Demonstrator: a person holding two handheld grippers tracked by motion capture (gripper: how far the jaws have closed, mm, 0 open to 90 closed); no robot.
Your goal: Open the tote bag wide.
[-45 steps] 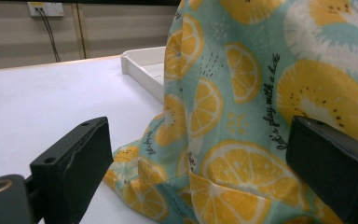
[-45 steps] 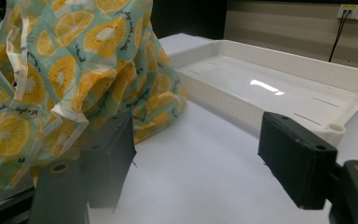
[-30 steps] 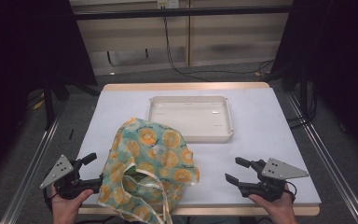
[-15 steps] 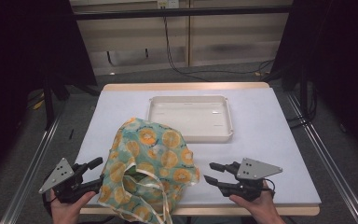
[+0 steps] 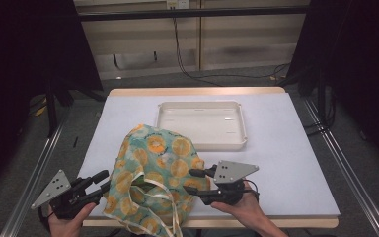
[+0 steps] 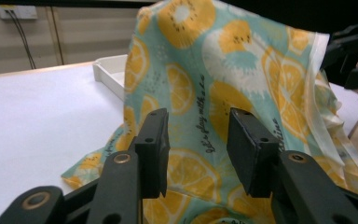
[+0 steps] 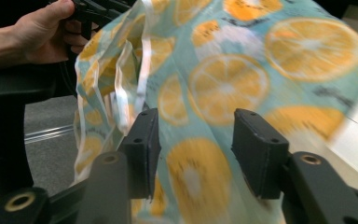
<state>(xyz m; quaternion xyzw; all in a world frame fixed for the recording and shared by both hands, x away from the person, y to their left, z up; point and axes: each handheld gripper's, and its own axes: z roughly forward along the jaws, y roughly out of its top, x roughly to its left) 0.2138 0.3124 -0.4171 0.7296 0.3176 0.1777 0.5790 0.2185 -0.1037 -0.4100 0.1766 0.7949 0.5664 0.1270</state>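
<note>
1. Barely begun: a citrus-print drawstring bag (image 5: 153, 173) sits heaped at the near edge of the white desk (image 5: 286, 163), nothing yet gripped.
2. Left gripper (image 5: 101, 180) at the bag's left side, jaws spread wide, empty; fabric lies just beyond them.
3. Right gripper (image 5: 195, 181) at the bag's right side, jaws likewise parted, holding nothing.
4. Count: one bag, one empty white tray (image 5: 202, 106) behind it, two grippers.
5. Left to do, seemingly: seize the cloth.
</note>
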